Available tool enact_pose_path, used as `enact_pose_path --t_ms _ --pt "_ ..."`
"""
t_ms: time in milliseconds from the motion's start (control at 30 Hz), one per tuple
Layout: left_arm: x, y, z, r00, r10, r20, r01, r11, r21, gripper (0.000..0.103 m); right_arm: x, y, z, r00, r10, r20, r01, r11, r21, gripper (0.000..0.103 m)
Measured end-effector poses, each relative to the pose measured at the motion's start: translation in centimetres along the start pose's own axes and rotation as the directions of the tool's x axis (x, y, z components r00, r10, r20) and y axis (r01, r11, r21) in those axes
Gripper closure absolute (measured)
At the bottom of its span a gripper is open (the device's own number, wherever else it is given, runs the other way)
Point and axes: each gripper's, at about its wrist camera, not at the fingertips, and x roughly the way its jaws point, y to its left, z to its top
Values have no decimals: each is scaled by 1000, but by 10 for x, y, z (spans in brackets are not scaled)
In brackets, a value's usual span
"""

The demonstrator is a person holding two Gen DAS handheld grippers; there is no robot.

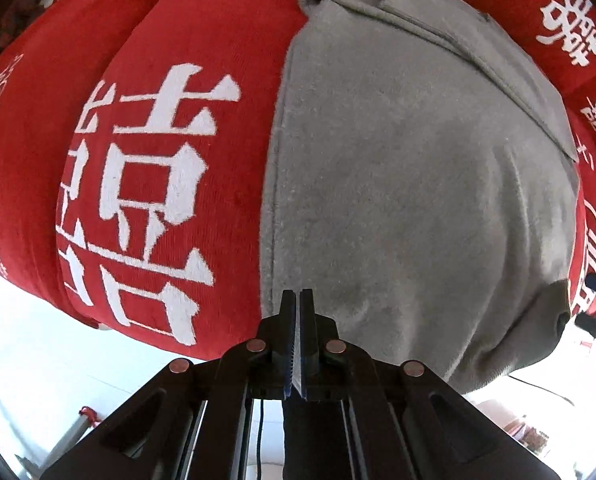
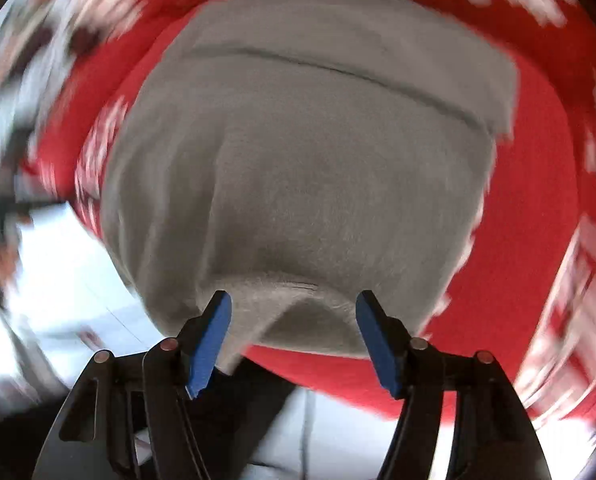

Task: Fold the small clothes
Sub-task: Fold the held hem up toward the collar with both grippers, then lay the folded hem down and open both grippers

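Grey garment, a soft fleecy piece, lies under both tools: the left tool has its jaws pressed together over its near edge with no cloth visibly pinched, and the right tool stands apart above a turned-up hem. It rests on a red cloth with white characters covering the desk, apparently folded over once, with further folds probably left.

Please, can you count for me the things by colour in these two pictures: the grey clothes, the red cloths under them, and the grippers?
Grey: 1, the grey garment, lying on the red cloth.
Red: 1, the red cloth with white characters.
Black with blue pads: 2, the left gripper, shut with nothing in it, and the right gripper, open.
Total: 4
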Motion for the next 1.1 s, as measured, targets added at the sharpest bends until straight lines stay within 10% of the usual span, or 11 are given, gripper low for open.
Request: enact_pose_path --t_ms 133,233,333,567,833,900,933,1100 --pt "4 6 0 999 32 17 -32 999 -21 102 12 -12 2 991 115 -75 -106 989 107 34" --pt "3 1 2 996 79 32 -79 997 -1 96 21 -39 -6 943 331 -29 -290 862 417 34" --pt "-3 -3 4 991 118 62 -118 993 6 0 26 -55 -12 904 426 43 -365 714 597 32" --pt "-10 -10 12 990 111 83 -116 992 48 0 37 -54 10 919 393 -43 -266 694 669 32" --pt "25 7 -14 996 -50 -80 49 999 -13 0 71 -28 21 911 336 -239 -118 767 630 33" --pt "32 6 -23 991 -76 -109 74 997 -23 0 77 -23 11 908 322 -269 -90 775 625 48" --pt "35 4 -26 989 -87 -120 84 996 -30 1 79 -22 3 905 323 -275 -84 773 629 82" --pt "46 -4 -28 988 -51 -149 46 998 -34 68 70 -23 -25 909 397 -126 -209 696 687 93"
